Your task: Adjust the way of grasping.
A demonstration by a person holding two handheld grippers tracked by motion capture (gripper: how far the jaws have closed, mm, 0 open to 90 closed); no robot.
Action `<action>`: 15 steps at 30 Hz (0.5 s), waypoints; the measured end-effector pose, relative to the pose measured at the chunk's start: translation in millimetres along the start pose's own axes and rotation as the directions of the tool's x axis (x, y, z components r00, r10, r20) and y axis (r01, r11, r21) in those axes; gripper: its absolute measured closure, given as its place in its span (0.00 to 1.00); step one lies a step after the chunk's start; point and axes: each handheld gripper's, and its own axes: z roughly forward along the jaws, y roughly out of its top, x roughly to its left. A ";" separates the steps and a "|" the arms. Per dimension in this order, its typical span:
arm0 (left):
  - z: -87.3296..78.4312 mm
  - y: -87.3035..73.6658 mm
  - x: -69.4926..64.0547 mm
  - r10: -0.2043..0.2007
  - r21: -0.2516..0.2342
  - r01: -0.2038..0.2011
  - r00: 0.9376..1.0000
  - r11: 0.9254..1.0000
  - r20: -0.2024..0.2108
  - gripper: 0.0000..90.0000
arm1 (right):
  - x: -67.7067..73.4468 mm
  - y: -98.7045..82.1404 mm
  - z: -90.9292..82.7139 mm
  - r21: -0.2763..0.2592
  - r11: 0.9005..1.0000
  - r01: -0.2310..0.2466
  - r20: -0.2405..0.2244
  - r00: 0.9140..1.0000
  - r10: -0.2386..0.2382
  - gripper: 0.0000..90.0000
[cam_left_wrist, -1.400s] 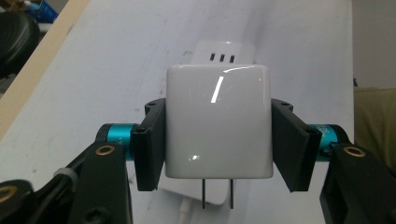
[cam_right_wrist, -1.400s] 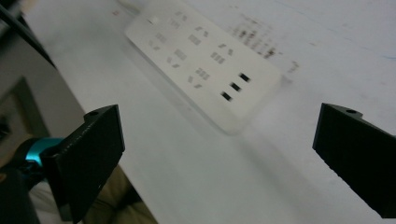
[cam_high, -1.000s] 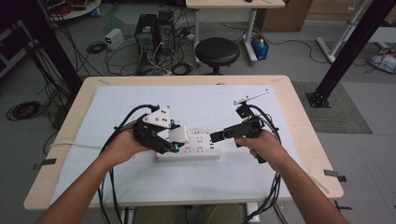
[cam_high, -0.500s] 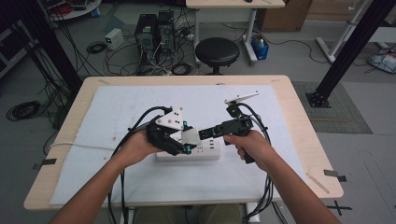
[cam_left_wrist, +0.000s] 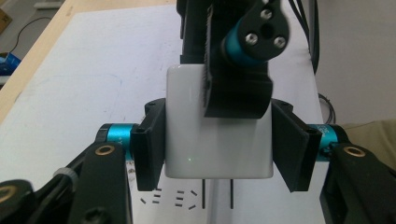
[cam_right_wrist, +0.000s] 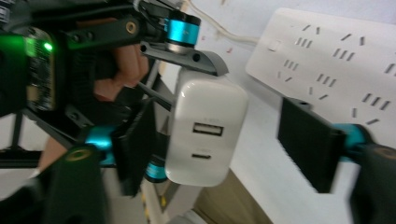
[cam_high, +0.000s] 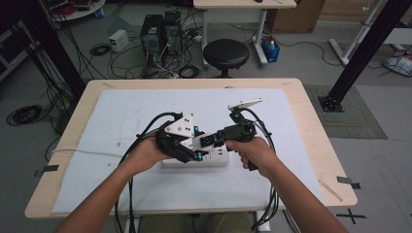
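Counter (cam_high: 311, 145) with a white mat, white power strip (cam_high: 216, 160) lying flat across it just in front of the person, both hands meeting right above the strip. Key relation: the white charger block (cam_left_wrist: 217, 135) sits between the two grippers, held above the strip, prongs pointing down toward the strip's slot rows per the left gripper view. Its long axis runs roughly vertical in the right gripper view (cam_right_wrist: 205, 133), USB port face turned toward the right gripper's camera. Left gripper (cam_high: 192, 148) is clamped on the block across its two opposite side faces, pads flush on both sides, so the charger is carried by the left hand. Right gripper (cam_high: 206, 141) comes in from the right, roughly level, jaws straddling the same block; they have just been closing, about half spread now. In its own view (cam_right_wrist: 219, 144) the near pad sits against or just beside the block's edge while the far pad is still clearly apart from it, so no grip yet from the right. Left forearm angled in from lower left, wrist tilted toward centre; right forearm from lower right, hand on the pistol grip, cable trailing off the counter edge. Likely a handover or a two-handed steadying before plugging in.
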 end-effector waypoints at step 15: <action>6.7 3.6 -6.5 0.064 0.030 -0.063 0.997 0.998 -0.042 0.47 | -8.5 -2.2 4.2 0.006 0.998 -0.058 -0.087 0.995 0.058 0.67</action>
